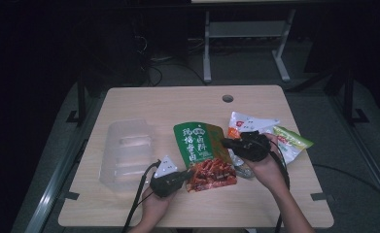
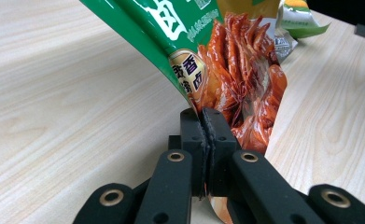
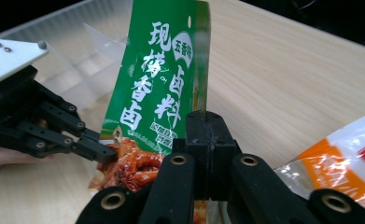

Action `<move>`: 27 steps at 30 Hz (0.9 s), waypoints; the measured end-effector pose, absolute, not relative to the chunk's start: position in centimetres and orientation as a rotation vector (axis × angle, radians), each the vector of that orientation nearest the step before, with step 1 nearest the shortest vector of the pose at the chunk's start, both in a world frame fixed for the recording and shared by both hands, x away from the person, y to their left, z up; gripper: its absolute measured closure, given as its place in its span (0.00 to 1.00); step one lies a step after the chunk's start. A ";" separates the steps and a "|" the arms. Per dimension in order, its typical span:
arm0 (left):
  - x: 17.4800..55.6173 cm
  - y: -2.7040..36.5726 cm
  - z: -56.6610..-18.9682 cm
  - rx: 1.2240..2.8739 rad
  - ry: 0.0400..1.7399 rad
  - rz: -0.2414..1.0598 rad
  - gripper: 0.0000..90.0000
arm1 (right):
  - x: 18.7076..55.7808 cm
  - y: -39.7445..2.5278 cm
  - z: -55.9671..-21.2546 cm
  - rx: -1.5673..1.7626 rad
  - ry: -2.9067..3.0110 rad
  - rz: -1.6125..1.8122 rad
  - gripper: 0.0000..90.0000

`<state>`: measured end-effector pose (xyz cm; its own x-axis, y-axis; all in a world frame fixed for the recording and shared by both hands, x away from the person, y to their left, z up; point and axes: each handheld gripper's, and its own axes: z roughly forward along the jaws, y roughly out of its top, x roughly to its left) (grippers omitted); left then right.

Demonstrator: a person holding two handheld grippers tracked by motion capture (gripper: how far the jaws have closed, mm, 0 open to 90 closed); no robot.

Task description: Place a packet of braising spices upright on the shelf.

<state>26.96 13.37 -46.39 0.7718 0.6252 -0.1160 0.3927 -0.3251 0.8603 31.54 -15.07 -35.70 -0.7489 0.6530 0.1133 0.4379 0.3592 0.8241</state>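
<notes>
- Two grippers clamp one green snack packet, lifted off the wooden table near its middle.
- The left gripper, held low with the hand beneath it, has its jaws pressed together on the packet's lower left edge.
- The right gripper, gripped by the right hand, reaches leftward, its jaws shut on the packet's right edge.
- A clear plastic tray lies just left of the packet.
- Other packets lie behind the right hand, partly hidden, their print unreadable.
</notes>
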 end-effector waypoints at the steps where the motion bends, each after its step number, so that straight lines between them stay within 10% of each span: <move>1: 26.9 13.3 -46.3 1.964 0.759 0.303 0.99 | 31.7 -15.2 -35.8 0.976 2.392 1.350 0.95; 13: 26.3 13.0 -45.9 2.033 0.671 0.396 0.99 | 34.5 -15.9 -38.6 1.017 2.579 1.457 0.70; 27: 26.2 13.2 -45.8 2.055 0.647 0.422 1.00 | 36.2 -14.0 -40.2 1.032 2.670 1.430 0.78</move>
<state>26.18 13.18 -45.77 0.8040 0.5928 0.0460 0.2812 -0.4473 0.8490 36.20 -14.03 -40.20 -0.7903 0.5121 0.3364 0.5638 0.3930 0.7264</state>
